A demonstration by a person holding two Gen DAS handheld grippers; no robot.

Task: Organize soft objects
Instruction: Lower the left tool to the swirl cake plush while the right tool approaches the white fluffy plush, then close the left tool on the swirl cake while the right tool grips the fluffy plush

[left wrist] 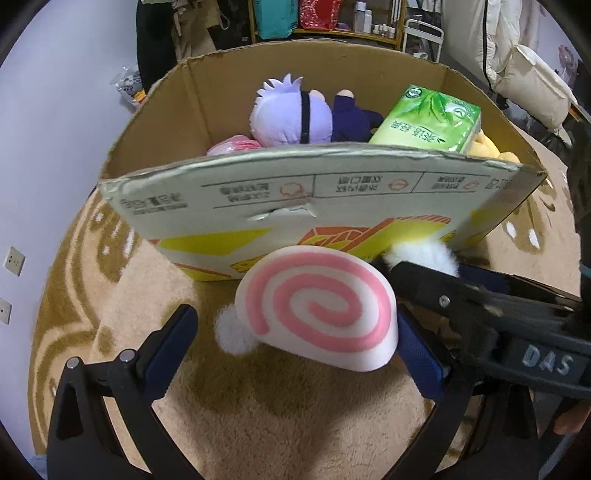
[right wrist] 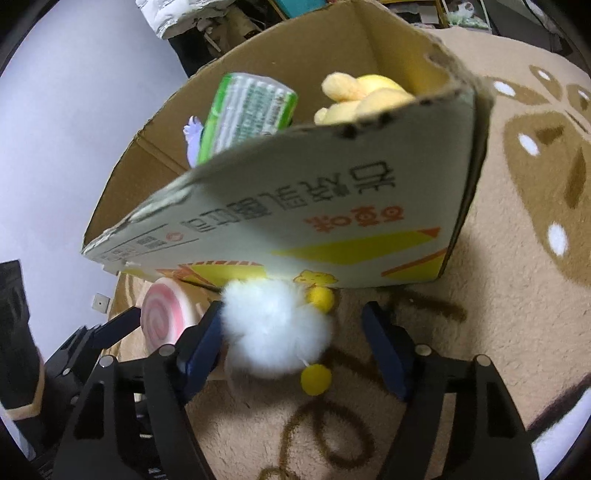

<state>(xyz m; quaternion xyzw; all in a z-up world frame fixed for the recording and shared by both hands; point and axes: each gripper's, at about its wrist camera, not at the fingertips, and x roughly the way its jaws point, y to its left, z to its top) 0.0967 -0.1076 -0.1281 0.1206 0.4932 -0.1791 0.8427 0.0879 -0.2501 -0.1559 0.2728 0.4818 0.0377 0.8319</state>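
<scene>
A pink-and-white swirl cushion (left wrist: 317, 310) with a small white pom-pom (left wrist: 232, 332) lies on the carpet against the cardboard box (left wrist: 258, 192). My left gripper (left wrist: 299, 343) stands open around it: the left finger is clear of it and the right finger is at its edge. In the right wrist view a white fluffy ball (right wrist: 273, 328) with yellow pom-poms (right wrist: 316, 378) sits between the fingers of my right gripper (right wrist: 295, 343). It touches the left finger, with a wide gap to the right one. The box holds a purple-haired doll (left wrist: 291, 114), a green tissue pack (left wrist: 428, 122) and a yellow plush (right wrist: 362, 92).
A tan carpet (left wrist: 277, 406) with brown patterns covers the floor. The right gripper's arm (left wrist: 480, 306) crosses close beside the left gripper. A pale wall with sockets (left wrist: 13, 260) is at the left. Shelves (left wrist: 332, 22) and a white padded chair (left wrist: 535, 81) stand behind the box.
</scene>
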